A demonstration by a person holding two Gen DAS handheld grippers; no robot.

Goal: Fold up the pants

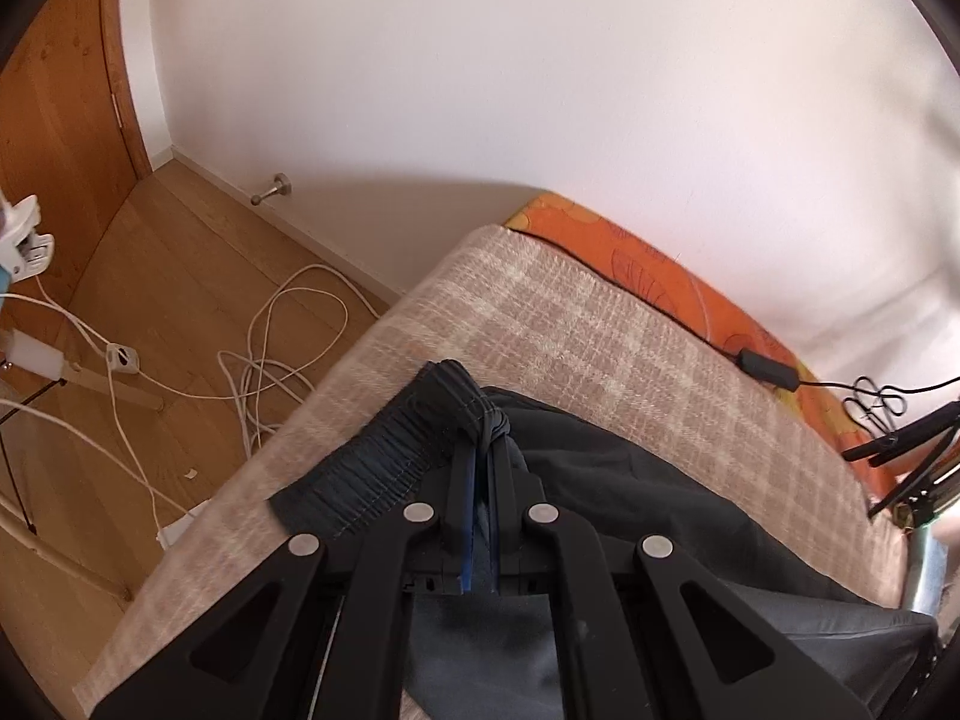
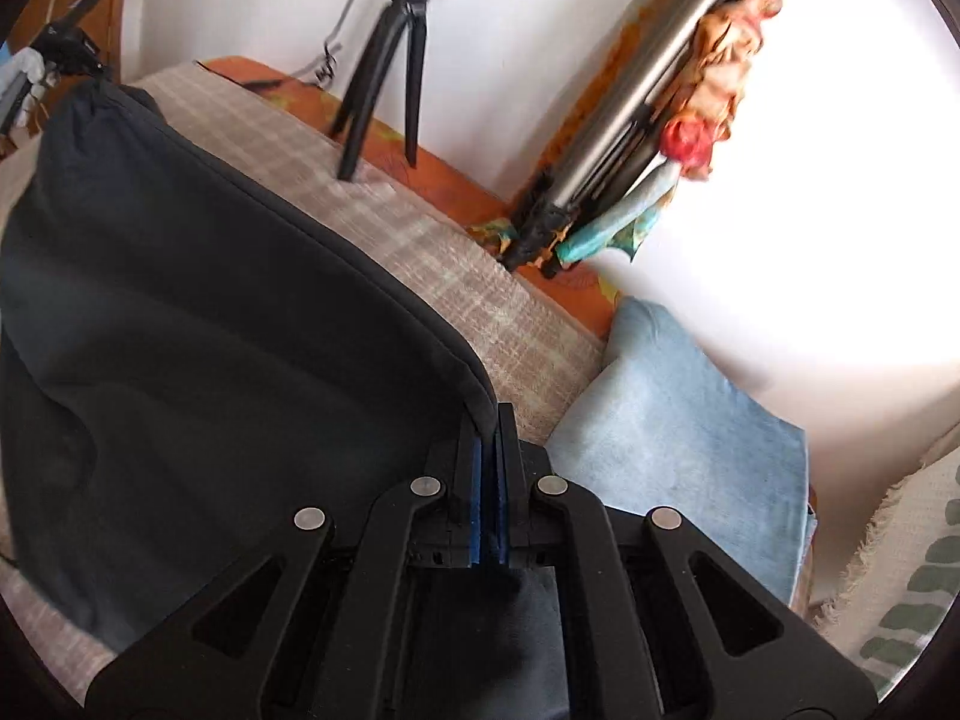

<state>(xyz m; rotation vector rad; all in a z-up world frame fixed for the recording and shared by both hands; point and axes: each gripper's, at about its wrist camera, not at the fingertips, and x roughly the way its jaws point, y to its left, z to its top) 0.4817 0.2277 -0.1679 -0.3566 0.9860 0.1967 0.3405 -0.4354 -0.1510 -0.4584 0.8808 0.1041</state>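
Left wrist view shows the plaid-covered bed (image 1: 540, 324) filling mid-frame, with the dark pants (image 1: 630, 516) spread across its lower centre. My left gripper (image 1: 480, 450) is clenched on the bunched elastic waistband (image 1: 384, 462); my right gripper (image 2: 493, 438) pinches the pants' hem edge. I judge a fold is underway; next, both ends need carrying over together.

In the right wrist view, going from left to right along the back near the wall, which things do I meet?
Dark pants → black tripod → folded silver tripod with colourful cloth → light blue cushion → white fringed textile with green leaves.
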